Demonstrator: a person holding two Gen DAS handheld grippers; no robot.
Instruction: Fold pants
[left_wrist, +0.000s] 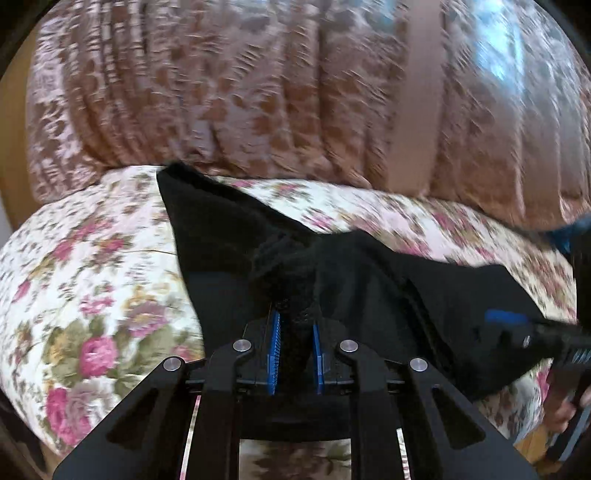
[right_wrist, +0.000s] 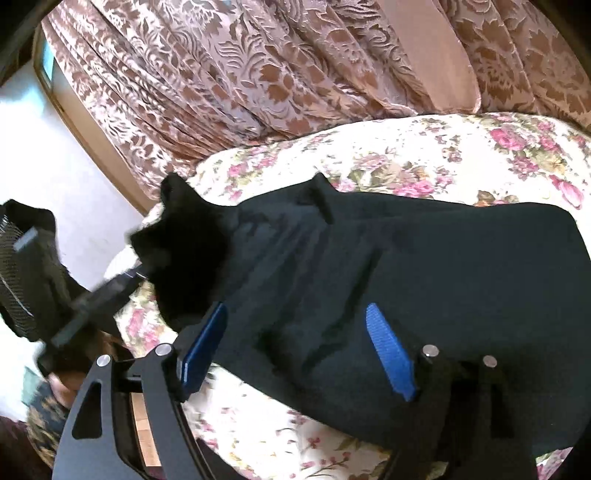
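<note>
Black pants (left_wrist: 229, 236) lie across a floral bedspread (left_wrist: 85, 266). My left gripper (left_wrist: 295, 325) is shut on a bunched fold of the pants, lifting it off the bed. In the right wrist view the pants (right_wrist: 424, 266) spread wide over the bedspread (right_wrist: 406, 155). My right gripper (right_wrist: 295, 321) is open, its blue pads (right_wrist: 391, 354) standing either side of the cloth just above it. The left gripper (right_wrist: 136, 275) shows at the left, pinching the pants' edge. The right gripper (left_wrist: 517, 325) shows at the right of the left wrist view.
A brown patterned curtain (right_wrist: 229, 74) hangs behind the bed, also in the left wrist view (left_wrist: 236, 85). A white wall and wooden frame (right_wrist: 74, 122) are at the left. The bed edge drops off near me.
</note>
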